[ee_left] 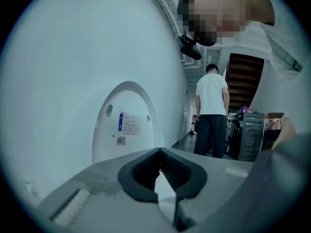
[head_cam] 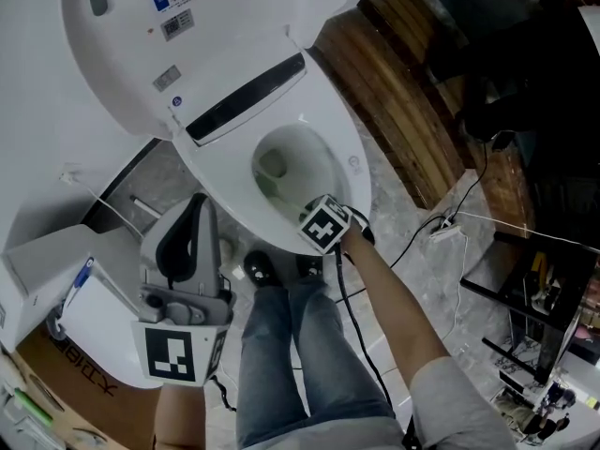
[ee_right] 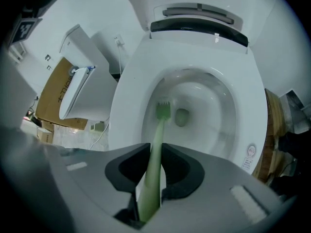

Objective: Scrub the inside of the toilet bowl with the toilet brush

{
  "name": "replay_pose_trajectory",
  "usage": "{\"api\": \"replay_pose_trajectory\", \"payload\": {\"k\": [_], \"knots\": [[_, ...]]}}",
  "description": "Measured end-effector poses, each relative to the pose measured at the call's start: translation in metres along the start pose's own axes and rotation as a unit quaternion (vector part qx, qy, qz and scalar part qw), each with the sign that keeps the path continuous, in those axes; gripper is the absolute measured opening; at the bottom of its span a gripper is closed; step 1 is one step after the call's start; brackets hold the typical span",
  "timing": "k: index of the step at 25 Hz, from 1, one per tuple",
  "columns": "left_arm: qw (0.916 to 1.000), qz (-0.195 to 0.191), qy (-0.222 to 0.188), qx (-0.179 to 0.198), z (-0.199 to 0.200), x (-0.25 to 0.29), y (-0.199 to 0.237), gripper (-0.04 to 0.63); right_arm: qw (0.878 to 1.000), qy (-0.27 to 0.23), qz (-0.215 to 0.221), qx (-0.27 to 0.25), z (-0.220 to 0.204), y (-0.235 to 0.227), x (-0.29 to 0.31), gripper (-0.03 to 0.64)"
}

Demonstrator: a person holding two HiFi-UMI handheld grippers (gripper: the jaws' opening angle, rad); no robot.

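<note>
- Right gripper view: the right gripper has its jaws pressed shut on the pale green handle of the toilet brush, which runs forward between them.
- The brush head is down inside the toilet bowl, against the left inner wall and just beside the drain opening.
- Head view: that gripper sits at the bowl's front rim, with the brush angled down into the bowl.
- The left gripper hangs well apart from the brush, to the left of the toilet.
- Left gripper view: its jaws stand together with only a thin slit between them, and they hold nothing.
- They point towards the raised lid; a person in a white shirt stands further back.
</note>
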State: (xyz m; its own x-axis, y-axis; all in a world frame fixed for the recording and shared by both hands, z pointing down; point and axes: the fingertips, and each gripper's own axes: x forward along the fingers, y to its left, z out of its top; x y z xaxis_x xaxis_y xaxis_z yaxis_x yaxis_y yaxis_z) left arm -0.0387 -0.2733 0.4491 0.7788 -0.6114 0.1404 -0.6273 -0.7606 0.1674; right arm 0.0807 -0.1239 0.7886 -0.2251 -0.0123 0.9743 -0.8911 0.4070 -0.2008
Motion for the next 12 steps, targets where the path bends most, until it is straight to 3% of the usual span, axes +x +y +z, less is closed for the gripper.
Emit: {"api": "replay_pose_trajectory", "payload": {"k": [12], "knots": [[0.9999,0.013,-0.009,-0.006,0.003,0.005,-0.018,0.005,0.993,0.072,-0.009,-0.096,-0.051,-0.011,-0.011,0.077]]}}
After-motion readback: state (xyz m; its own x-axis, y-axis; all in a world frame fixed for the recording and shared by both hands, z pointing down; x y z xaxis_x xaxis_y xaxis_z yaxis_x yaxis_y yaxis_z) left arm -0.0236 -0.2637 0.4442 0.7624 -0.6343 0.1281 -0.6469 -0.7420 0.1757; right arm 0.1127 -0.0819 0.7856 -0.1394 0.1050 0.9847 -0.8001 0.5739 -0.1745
